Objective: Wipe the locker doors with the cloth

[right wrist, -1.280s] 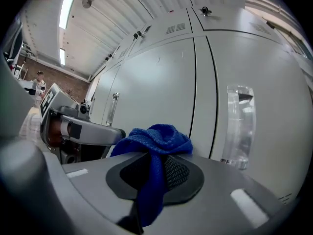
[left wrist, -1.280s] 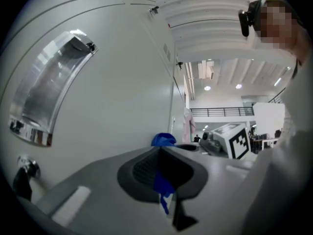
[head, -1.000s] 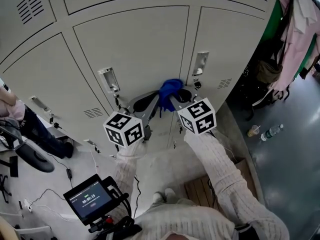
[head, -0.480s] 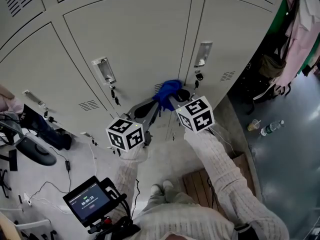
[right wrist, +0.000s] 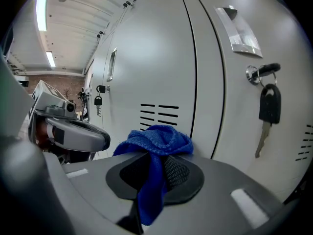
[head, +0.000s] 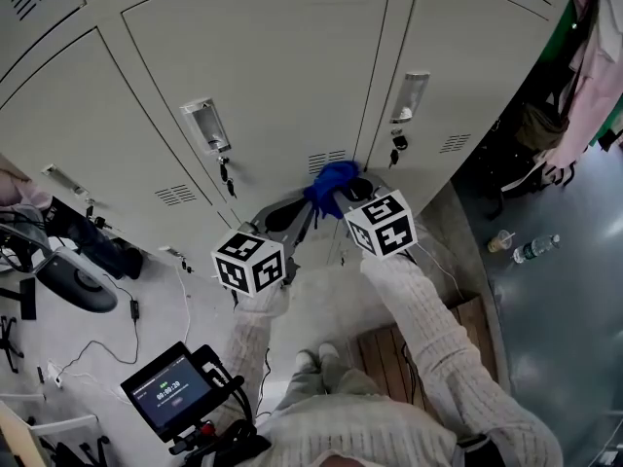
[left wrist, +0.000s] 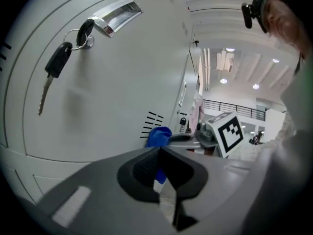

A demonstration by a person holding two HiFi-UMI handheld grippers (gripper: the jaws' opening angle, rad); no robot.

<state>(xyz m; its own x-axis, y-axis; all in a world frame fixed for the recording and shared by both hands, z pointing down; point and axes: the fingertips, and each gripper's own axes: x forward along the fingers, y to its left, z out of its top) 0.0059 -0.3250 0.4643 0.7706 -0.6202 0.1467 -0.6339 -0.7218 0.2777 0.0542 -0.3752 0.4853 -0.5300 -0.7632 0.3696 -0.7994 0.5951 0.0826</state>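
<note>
The grey locker door (head: 263, 76) fills the head view, with a recessed handle (head: 206, 125) and a key hanging below it. A blue cloth (head: 331, 185) is bunched against the door just under its vent slots (head: 326, 160). My right gripper (head: 348, 191) is shut on the cloth (right wrist: 157, 140), which spills up over its pads and hangs down between them. My left gripper (head: 284, 212) is just left of the cloth, shut and holding nothing. In the left gripper view the cloth (left wrist: 157, 135) shows beyond the closed pads, and a key (left wrist: 55, 66) hangs from the handle (left wrist: 117, 16).
The neighbouring locker on the right has its own handle (head: 411, 95) and key (right wrist: 268, 106). Clothes (head: 589, 76) hang at the far right. A bottle (head: 533, 249) and a cup (head: 501, 239) lie on the floor. A stool (head: 63, 285), cables and a monitor (head: 173, 389) sit at the lower left.
Both grippers and the cloth have slid down the door, so the vent slots now show in full above the cloth. The right gripper's hold on the cloth is unchanged.
</note>
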